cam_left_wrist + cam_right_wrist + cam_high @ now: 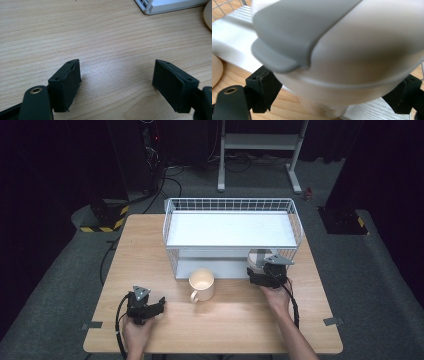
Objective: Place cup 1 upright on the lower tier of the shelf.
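On a wooden table [225, 310], a lidded cup [342, 55] was clamped by the right gripper [264, 272] at the rack's [230, 227] five o'clock, presumably for shelving; the left gripper [116, 85] was held open, idle.

A wire rack [232, 232] stands on the counter [150, 250] along its far edge, reaching from the middle toward the far right corner. Just in front of the rack's lower shelf, near the counter's middle, a mug [202, 284] stands upright with its handle turned toward the near edge. To the mug's right, at the rack's near right corner, the right gripper [264, 274] has its jaws on either side of a lidded cup [342, 50], which sits partly under the rack's top shelf. The left gripper [159, 306] rests well apart from both, toward the near left corner, left of the mug and nearer the front edge.
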Available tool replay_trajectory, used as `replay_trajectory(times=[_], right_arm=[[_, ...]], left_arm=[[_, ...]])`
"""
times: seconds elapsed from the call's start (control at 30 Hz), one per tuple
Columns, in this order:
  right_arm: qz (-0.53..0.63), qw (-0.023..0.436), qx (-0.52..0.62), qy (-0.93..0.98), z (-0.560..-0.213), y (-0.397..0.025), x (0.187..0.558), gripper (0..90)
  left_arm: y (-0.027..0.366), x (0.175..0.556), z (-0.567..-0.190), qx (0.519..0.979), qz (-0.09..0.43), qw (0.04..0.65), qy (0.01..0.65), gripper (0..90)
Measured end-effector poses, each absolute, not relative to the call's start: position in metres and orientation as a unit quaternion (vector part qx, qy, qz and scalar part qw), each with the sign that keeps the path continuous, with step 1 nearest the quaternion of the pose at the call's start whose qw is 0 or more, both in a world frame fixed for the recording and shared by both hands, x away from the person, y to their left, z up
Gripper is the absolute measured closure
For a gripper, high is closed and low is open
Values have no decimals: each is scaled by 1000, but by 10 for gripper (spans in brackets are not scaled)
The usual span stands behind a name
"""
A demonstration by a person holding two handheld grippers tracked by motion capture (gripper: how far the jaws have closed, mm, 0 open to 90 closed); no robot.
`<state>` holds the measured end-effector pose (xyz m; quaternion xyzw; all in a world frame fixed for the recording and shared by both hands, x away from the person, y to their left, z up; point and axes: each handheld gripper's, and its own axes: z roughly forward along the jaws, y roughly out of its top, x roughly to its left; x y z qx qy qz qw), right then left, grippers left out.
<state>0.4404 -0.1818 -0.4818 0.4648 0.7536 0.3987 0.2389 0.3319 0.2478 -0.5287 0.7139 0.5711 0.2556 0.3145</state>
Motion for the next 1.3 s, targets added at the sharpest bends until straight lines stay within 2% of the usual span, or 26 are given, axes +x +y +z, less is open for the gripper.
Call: replay_trajectory(times=[0.37,0.6,1.03,1.3], right_arm=[[390,237,468,757,-483,-189,429,145],[389,246,469,754,-487,-191,421,266],[379,260,480,747,-491,-186,427,328],[376,267,486,742,-492,-180,434,433]], left_arm=[[248,332,-529,714,256,314,571,226],[248,332,-529,714,256,314,571,226],[248,332,-529,714,256,315,571,226],[248,332,-529,714,255,314,571,225]])
